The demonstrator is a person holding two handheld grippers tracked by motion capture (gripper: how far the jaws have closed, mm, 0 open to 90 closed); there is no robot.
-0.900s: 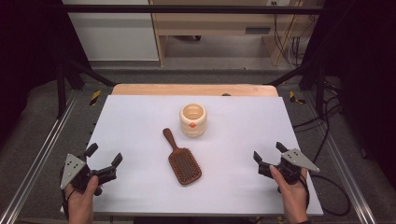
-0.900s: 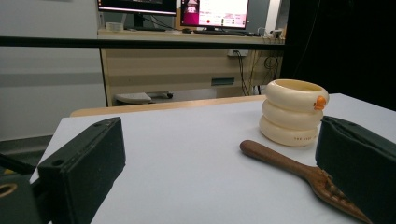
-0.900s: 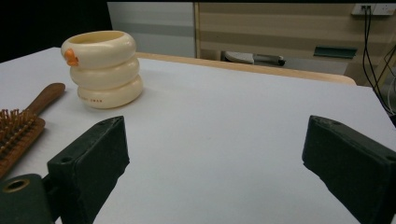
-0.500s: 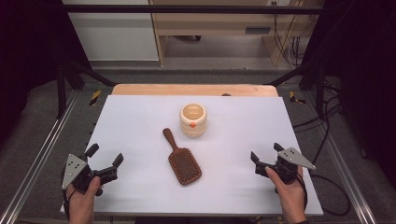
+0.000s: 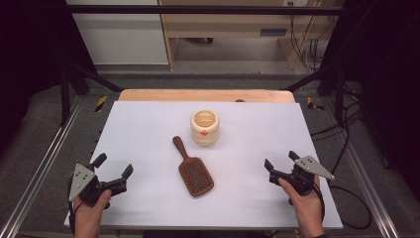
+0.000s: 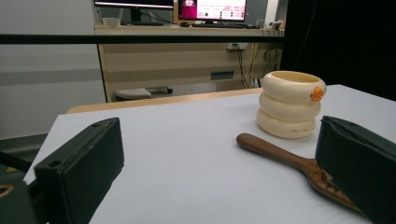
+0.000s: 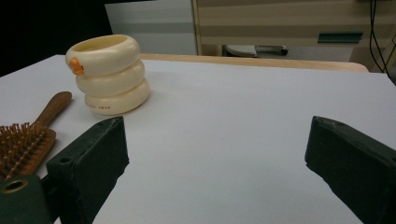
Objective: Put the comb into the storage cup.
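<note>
At the near left corner of the white table [image 5: 148, 129], the left gripper [image 5: 114, 172] rests in the person's hand with its jaws spread wide and nothing between them. Near the table's middle lies a wooden hairbrush [image 5: 194, 174], bristles up, its handle pointing toward a cream ribbed cup [image 5: 204, 128] standing upright just beyond it, apart. At the near right, the right gripper [image 5: 281, 165] likewise gapes wide, holding nothing.

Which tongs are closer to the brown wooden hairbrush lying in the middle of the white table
Left, by a little. The left tongs sit open off the brown wooden hairbrush's left side; the right tongs, also open, sit somewhat farther off its right side. Neither touches it.
</note>
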